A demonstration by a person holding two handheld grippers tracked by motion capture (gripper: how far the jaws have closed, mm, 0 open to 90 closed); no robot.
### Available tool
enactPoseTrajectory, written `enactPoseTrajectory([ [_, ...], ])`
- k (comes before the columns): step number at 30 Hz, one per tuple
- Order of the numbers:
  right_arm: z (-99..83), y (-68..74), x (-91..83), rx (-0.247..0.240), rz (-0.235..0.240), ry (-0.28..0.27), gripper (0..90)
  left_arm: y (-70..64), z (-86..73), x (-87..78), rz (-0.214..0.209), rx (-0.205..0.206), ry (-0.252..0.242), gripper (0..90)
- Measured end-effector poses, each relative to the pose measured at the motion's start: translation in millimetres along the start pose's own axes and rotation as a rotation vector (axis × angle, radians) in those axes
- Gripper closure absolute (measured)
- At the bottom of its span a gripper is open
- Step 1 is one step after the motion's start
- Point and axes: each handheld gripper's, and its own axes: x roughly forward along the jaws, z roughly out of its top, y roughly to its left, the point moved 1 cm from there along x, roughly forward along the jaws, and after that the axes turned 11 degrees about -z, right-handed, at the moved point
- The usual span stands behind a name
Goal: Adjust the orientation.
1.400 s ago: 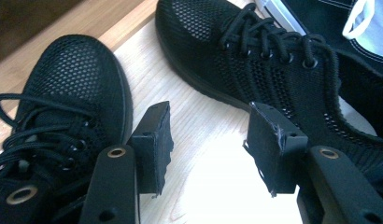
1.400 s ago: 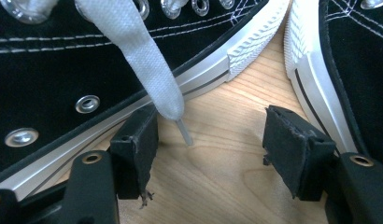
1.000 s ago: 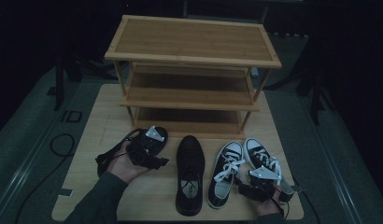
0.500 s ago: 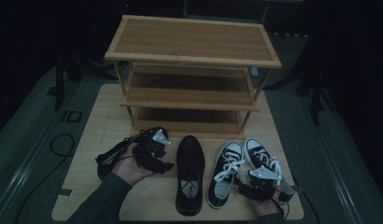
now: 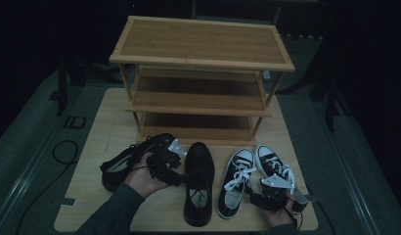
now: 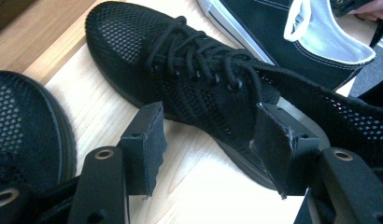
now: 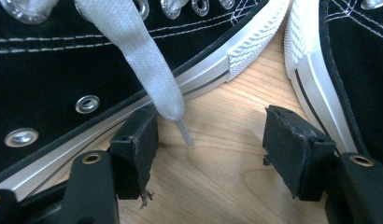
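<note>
Two black mesh lace-up shoes lie in front of the rack: one [image 5: 127,164] on the left, the other [image 5: 198,183] in the middle, toe toward the rack. My left gripper [image 5: 178,159] is between them, open. In the left gripper view its jaws [image 6: 207,112] straddle bare table, and the right jaw rests against the middle shoe's [image 6: 199,70] side. A pair of black-and-white sneakers [image 5: 236,181] [image 5: 277,171] sits to the right. My right gripper [image 5: 264,185] is low between them, open, with a white lace tip [image 7: 182,130] beside its left jaw [image 7: 210,116].
A three-shelf wooden rack [image 5: 203,63] stands at the back of the wooden table [image 5: 98,147]; its shelves carry nothing. Dark floor and cables surround the table. The front edge of the table is close behind both hands.
My left gripper has moved right and closer to the middle black shoe, and the left black shoe now lies more exposed on the table. The right gripper has stayed put.
</note>
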Motion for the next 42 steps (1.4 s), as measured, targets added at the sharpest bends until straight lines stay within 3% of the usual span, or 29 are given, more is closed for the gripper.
enactPoseTrajectory([
  [18, 0.0, 0.0, 0.0, 0.000, 0.000, 0.001, 35.3, -5.6, 12.5, 23.0, -0.033, 0.009, 0.024, 44.8],
  [22, 0.0, 0.0, 0.0, 0.000, 0.000, 0.001, 35.3, -8.2, 14.0, 30.1, -0.037, 0.022, 0.049, 44.8],
  [25, 0.0, 0.0, 0.0, 0.000, 0.000, 0.000, 35.4, -8.6, 13.6, 37.2, -0.015, 0.025, 0.084, 45.2],
  [29, 0.0, 0.0, 0.0, 0.000, 0.000, 0.001, 35.4, -6.3, 10.9, 43.0, -0.004, 0.004, 0.112, 48.6],
  [33, 0.0, 0.0, 0.0, 0.000, 0.000, 0.001, 35.3, -5.9, 8.9, 39.5, -0.016, -0.014, 0.113, 59.2],
  [37, 0.0, 0.0, 0.0, 0.000, 0.000, 0.000, 35.3, -6.3, 6.6, 34.1, 0.049, -0.020, 0.102, 75.9],
  [42, 0.0, 0.1, 0.0, 0.000, 0.000, 0.001, 35.3, 4.2, 0.0, 25.6, 0.106, -0.078, 0.060, 87.2],
])
